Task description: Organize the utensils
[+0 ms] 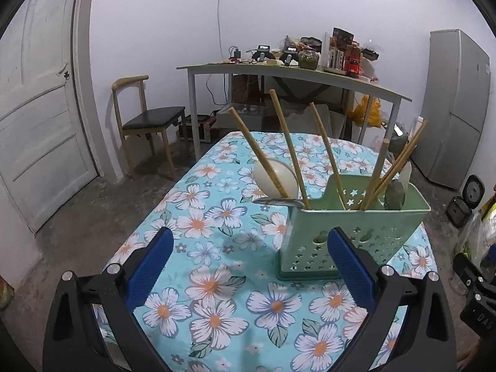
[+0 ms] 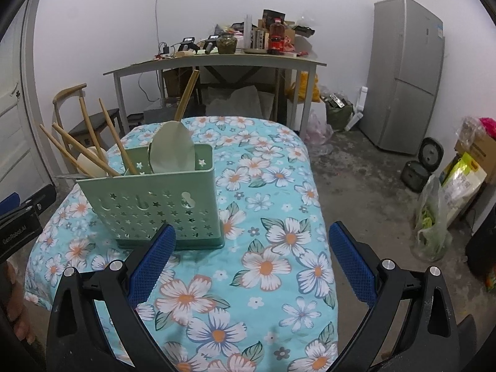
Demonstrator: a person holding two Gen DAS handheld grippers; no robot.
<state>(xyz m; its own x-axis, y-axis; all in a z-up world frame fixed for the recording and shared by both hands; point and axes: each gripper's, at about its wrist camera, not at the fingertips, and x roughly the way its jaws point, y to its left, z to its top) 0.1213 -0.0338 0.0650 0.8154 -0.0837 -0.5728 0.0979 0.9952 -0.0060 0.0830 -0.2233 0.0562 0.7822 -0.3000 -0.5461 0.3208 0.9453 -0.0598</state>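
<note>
Several chopsticks and a pale spoon stand in the green holder on the tabletop. Left gripper and right gripper both gape wide, holding nothing.

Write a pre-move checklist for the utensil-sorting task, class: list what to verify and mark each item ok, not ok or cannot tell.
1. Left hand-held gripper open and empty: ok.
2. Right hand-held gripper open and empty: ok.
3. Pale green perforated plastic utensil caddy upright on the blue floral tablecloth: ok.
4. Wooden chopsticks in the caddy: ok.
5. Cream spoon in the caddy: ok.
6. No utensils left loose on the tablecloth: cannot tell; the area behind the caddy is hidden.
</note>
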